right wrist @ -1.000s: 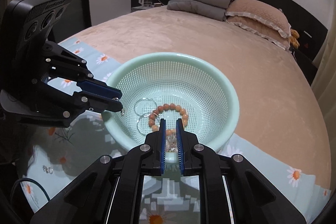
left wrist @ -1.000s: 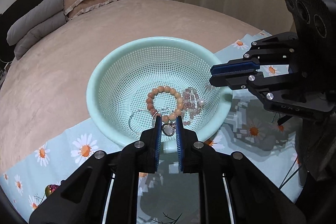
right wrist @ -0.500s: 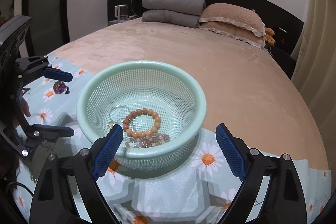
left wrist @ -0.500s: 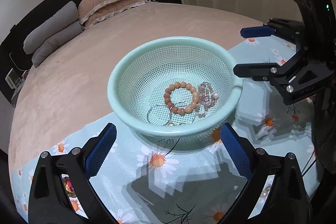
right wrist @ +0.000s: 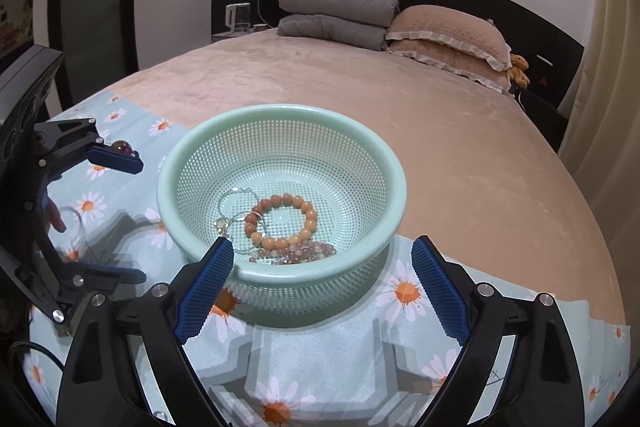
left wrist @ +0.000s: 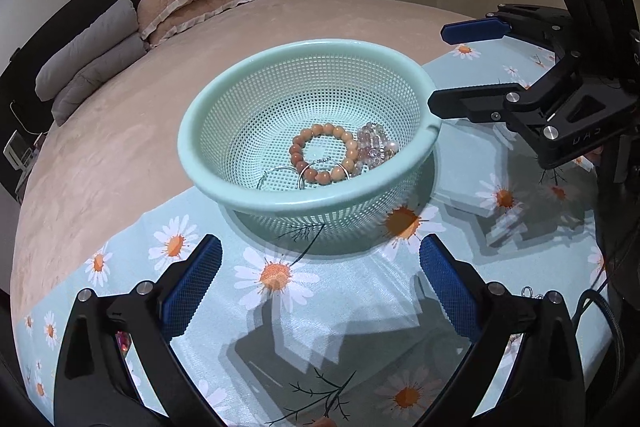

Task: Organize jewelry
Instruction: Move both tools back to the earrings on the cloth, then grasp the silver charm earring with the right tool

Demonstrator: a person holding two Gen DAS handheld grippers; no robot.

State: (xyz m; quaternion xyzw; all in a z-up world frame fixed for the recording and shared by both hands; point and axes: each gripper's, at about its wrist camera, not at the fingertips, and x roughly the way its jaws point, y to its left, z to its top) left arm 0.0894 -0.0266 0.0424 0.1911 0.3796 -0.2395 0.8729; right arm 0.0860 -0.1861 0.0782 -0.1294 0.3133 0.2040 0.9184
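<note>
A mint green perforated basket point(left wrist: 208, 183) point(right wrist: 400, 187) stands on a daisy-print cloth point(left wrist: 340, 307) point(right wrist: 320, 359) on the bed. In it lie an orange bead bracelet point(left wrist: 320, 155) point(right wrist: 280, 223), a pale pink crystal bracelet point(left wrist: 374, 147) point(right wrist: 296, 253) and thin silver hoops point(left wrist: 276, 177) point(right wrist: 236, 203). My left gripper point(left wrist: 320, 287) point(right wrist: 120, 215) is open and empty, just short of the basket's near side. My right gripper point(right wrist: 322, 287) point(left wrist: 440, 67) is open and empty, at the basket's other side.
A purple-red bead piece point(right wrist: 120, 147) lies on the cloth by the left gripper's finger. A small silver piece point(left wrist: 528, 293) lies on the cloth at the right. Pillows point(right wrist: 444, 35) and folded grey bedding point(right wrist: 336, 11) are at the bed's head.
Both grippers have opened wide and pulled back from the basket. The pieces they held over it now lie inside with the bracelets.
</note>
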